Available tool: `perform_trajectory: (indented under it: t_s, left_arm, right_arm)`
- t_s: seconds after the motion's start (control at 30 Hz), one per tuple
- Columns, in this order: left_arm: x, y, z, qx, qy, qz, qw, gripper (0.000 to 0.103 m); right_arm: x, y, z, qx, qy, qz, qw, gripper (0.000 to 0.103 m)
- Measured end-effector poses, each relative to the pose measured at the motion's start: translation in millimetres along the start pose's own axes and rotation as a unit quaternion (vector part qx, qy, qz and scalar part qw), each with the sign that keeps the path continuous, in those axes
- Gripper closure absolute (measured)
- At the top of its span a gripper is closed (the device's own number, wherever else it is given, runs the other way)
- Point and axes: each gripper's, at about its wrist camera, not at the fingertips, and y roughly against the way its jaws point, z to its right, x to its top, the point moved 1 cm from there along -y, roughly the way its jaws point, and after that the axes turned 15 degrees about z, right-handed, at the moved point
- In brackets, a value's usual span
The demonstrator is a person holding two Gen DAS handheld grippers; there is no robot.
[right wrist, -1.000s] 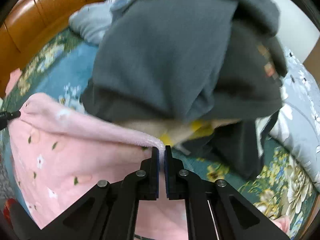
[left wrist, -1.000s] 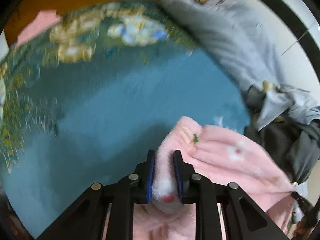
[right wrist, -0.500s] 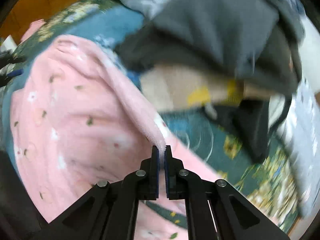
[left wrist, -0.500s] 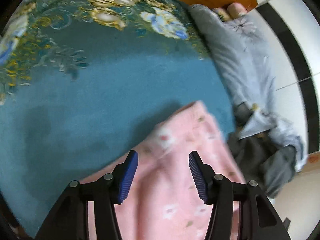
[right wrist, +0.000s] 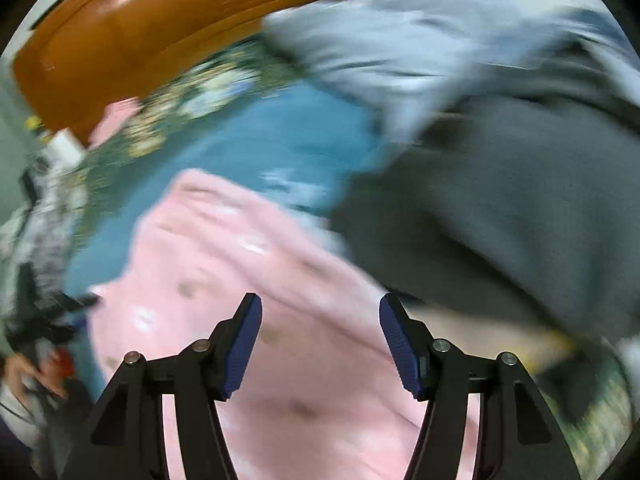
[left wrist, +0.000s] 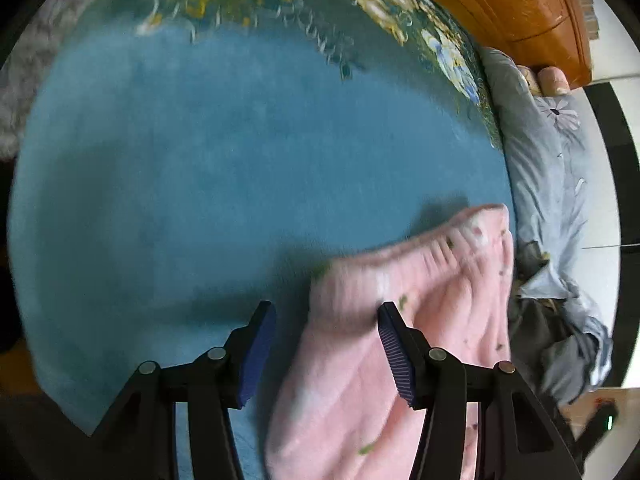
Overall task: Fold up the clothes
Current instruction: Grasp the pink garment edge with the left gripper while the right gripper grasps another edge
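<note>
A pink fleece garment (left wrist: 420,320) with small flower prints lies on the blue bedspread (left wrist: 240,168), its ribbed hem towards the bed's middle. My left gripper (left wrist: 326,354) is open just above the garment's left edge, holding nothing. In the right wrist view the same pink garment (right wrist: 248,280) spreads flat below my right gripper (right wrist: 320,346), which is open too with nothing between its fingers. Both views are blurred by motion.
A heap of dark grey clothes (right wrist: 500,220) and a pale blue floral quilt (right wrist: 420,40) lie beside the pink garment. A brown wooden headboard (right wrist: 140,40) bounds the bed. A hand (right wrist: 24,372) holding the other tool shows at the far left.
Both grippers were shut on the pink garment's edge a second ago. The left let go first, then the right; the garment now lies loose on the bed.
</note>
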Motion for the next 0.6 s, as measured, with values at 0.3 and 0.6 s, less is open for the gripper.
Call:
perform_trajectory:
  t_s: [0.3,0.6]
  left_arm:
    - [-4.4,-14.3,13.4,0.011,0.005,-0.019,0.9998,0.077]
    - [20.1,13.1,29.9,0.006,-0.059,0.052,0.9969,0.096]
  right_arm:
    - [61.7,-168.9,-75.3,0.05,0.102,-0.102,0.988,0.041]
    - [71.7,-175.0,-86.0,0.018,0.086,-0.089,0.992,0.099]
